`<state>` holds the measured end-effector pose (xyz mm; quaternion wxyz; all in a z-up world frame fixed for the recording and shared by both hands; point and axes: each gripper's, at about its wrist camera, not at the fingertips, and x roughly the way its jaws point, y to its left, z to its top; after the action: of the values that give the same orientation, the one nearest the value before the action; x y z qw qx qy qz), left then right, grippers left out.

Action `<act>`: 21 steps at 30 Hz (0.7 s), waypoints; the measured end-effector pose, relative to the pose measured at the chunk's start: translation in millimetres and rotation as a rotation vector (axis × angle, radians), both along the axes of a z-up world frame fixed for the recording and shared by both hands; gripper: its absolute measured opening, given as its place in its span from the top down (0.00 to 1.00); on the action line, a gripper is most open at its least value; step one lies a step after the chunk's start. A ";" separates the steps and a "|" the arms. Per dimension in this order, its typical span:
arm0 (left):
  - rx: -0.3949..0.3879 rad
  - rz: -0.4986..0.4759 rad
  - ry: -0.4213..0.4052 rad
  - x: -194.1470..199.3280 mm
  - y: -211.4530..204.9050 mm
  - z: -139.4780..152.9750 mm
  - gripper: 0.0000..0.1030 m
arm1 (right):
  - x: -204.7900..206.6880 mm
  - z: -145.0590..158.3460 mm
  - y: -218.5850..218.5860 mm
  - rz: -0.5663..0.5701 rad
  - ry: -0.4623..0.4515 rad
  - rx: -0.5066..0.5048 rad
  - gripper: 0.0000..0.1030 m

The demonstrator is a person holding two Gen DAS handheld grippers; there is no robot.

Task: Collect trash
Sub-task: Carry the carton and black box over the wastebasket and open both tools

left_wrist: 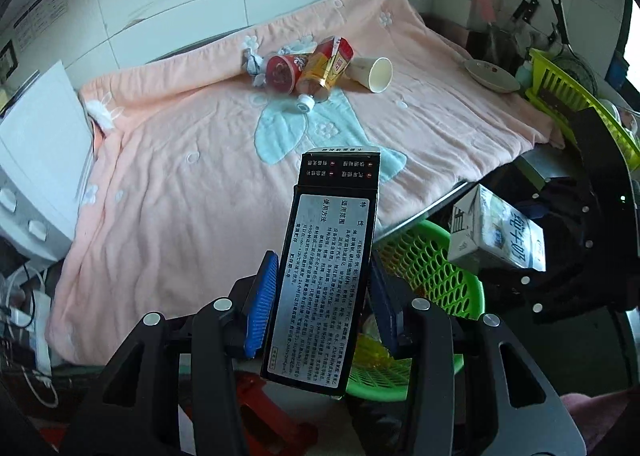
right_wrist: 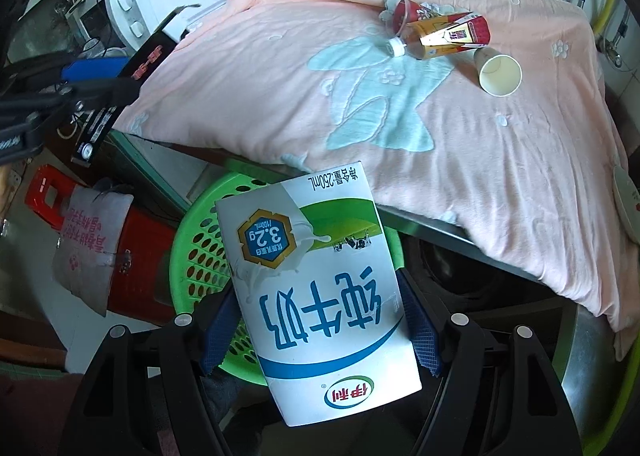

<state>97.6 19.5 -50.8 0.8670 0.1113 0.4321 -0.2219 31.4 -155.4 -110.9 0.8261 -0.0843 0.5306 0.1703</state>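
Observation:
My left gripper (left_wrist: pixel 322 288) is shut on a black box (left_wrist: pixel 324 268) with a silver printed label, held upright above the near edge of the pink blanket (left_wrist: pixel 180 192). My right gripper (right_wrist: pixel 316 316) is shut on a white and blue milk carton (right_wrist: pixel 316 280), held over the green perforated basket (right_wrist: pixel 200 252). The carton also shows in the left wrist view (left_wrist: pixel 496 236), beside the basket (left_wrist: pixel 424 268). On the blanket lie a red cup (left_wrist: pixel 282 74), a yellow-red carton (left_wrist: pixel 328 64), a clear bottle with a white cap (left_wrist: pixel 306 104) and a white paper cup (left_wrist: pixel 376 74).
A white appliance (left_wrist: pixel 36 160) stands left of the blanket. A plate (left_wrist: pixel 490 76) and a yellow-green dish rack (left_wrist: pixel 576 96) sit at the right. A red stool (right_wrist: pixel 132 248) with a grey bag (right_wrist: pixel 92 244) stands beside the basket. Tiled wall behind.

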 end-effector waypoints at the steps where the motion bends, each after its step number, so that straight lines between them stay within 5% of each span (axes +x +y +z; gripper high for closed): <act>1: -0.003 0.012 -0.001 -6.8 2.3 -0.8 0.57 | -0.9 -1.1 1.2 -0.002 0.001 -0.001 0.32; 21: -0.070 0.073 0.023 -43.0 7.1 -7.2 0.57 | -6.5 4.4 1.0 -0.051 -0.024 0.011 0.27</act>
<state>54.6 26.7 -57.9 0.8728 0.0624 0.4378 -0.2064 24.9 -154.4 -106.5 0.8368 -0.0683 0.5217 0.1513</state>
